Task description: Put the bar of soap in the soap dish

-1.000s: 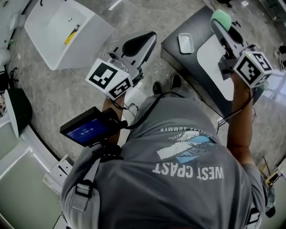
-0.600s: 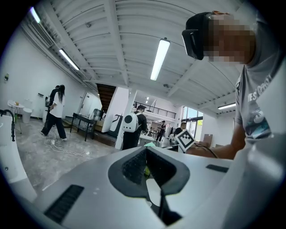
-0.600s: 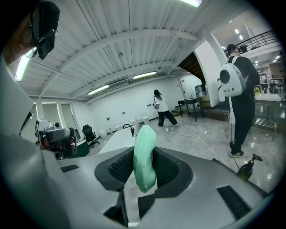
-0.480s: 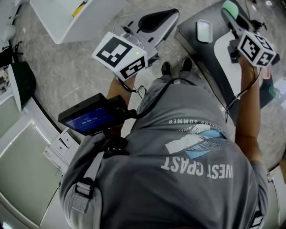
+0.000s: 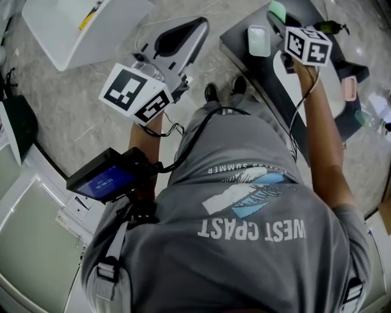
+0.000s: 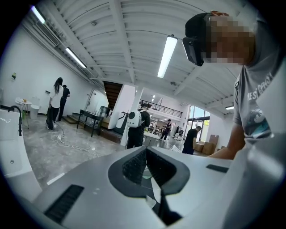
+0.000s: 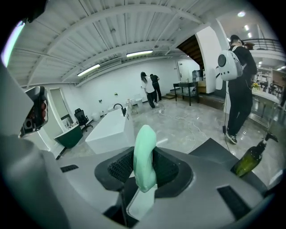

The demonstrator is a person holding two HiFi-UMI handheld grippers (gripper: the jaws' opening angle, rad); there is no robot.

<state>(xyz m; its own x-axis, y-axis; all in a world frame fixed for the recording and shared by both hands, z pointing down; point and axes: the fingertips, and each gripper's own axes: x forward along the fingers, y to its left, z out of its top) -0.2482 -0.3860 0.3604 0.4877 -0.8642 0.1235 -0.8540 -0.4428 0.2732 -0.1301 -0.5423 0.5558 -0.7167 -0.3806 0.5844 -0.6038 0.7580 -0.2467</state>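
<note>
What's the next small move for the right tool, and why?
Probably ease the right tool down over the soap dish, then open. The green soap bar is clamped on edge between its jaws, and the right gripper view shows the dish just below the bar.

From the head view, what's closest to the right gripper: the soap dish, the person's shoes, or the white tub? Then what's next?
1. soap dish, just left of the right gripper.
2. shoes, on the floor, lower left.
3. white tub, far left.
</note>
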